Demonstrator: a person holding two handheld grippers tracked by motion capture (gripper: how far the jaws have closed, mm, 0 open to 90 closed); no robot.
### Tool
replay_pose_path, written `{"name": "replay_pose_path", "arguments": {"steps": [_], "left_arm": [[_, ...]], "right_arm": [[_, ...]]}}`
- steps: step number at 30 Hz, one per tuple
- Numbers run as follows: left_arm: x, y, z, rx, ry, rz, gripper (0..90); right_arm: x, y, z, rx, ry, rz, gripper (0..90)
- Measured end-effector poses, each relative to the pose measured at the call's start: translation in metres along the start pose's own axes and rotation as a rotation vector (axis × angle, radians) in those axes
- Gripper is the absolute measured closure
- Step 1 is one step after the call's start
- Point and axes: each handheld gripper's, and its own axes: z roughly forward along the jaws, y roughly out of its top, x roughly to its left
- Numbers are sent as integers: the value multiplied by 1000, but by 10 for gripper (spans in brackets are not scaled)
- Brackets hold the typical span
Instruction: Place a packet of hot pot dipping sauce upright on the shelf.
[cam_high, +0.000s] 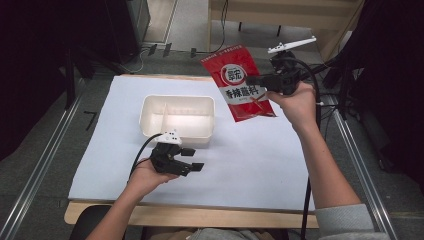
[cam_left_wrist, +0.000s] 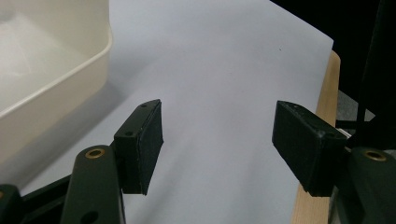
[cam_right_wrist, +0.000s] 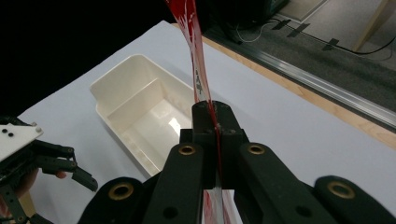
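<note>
R gripper (cam_high: 260, 80) is clamped on the red seasoning pouch (cam_high: 240, 85), held in the air over the desk's far right edge. Carry it left w/ grip firm, lower flat into the white divided bin (cam_high: 150, 107). L gripper (cam_high: 192, 159), jaws apart & empty, near front edge.

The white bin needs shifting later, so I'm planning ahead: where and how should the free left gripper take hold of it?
Probably the near long wall of the white bin, from above with one jaw inside and one outside. The wall is thin and upright, the bin stands open-topped, and the left gripper rests open just in front of it. The right gripper is busy, shut on the red pouch.
</note>
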Motion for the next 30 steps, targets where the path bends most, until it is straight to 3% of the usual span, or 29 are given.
{"name": "replay_pose_path", "arguments": {"steps": [16,30], "left_arm": [[1,-1,-4,10,22,7,344],[2,-5,-9,3,12,-6,344]], "right_arm": [[22,36,35,21,21,-42,900],[42,51,83,32,62,-46,900]]}}
